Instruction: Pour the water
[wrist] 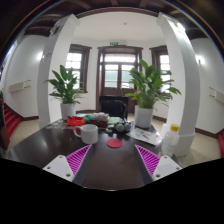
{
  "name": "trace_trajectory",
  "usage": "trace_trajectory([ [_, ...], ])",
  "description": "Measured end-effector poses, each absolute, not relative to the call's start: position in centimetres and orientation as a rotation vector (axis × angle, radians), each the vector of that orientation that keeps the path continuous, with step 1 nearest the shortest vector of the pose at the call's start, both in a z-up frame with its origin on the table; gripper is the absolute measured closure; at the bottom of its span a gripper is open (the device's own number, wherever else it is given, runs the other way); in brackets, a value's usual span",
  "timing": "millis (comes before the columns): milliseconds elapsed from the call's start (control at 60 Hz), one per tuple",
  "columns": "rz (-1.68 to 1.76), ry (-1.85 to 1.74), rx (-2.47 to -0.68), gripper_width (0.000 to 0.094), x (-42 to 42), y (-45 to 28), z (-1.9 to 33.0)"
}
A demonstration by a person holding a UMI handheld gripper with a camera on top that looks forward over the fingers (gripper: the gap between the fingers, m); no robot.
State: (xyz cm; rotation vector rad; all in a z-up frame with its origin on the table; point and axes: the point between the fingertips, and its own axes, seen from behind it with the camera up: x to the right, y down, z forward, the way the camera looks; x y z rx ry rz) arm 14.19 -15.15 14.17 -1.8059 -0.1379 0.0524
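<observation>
Your tongs [112, 160] sit lowest in the frame, spread wide with nothing between the magenta pads. Ahead, left of centre, a white ceramic mug [88, 133] stands on the dark round worktop [50, 145]; it probably feels rigid, smooth and slippery, so grip its body. Open surface lies before it; clutter [118, 126] crowds behind.

You will find nothing to read here. The bottle [172, 139] just right of the claw's fingers has a label too small to make out, and the mug [88, 133] ahead of them is plain.
</observation>
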Motion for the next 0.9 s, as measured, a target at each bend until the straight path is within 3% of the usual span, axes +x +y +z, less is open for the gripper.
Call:
trace_trajectory([
  [150, -0.053, -0.053, -1.805, 0.0085, 24.3, -14.8, 10.9],
  [350, -0.165, 0.063, -1.790, 0.0085, 34.9, -10.3, 10.4],
  [700, -0.101, 0.036, -1.812, 0.0100, 37.6, -1.2, 7.7],
  [800, -0.102, 0.053, -1.801, 0.0201, 37.6, 0.1, 7.3],
  [850, -0.117, 0.055, -1.785, 0.0350, 37.8, 0.3, 7.5],
  [900, -0.122, 0.048, -1.779, 0.0376, 37.9, 0.3, 7.6],
])
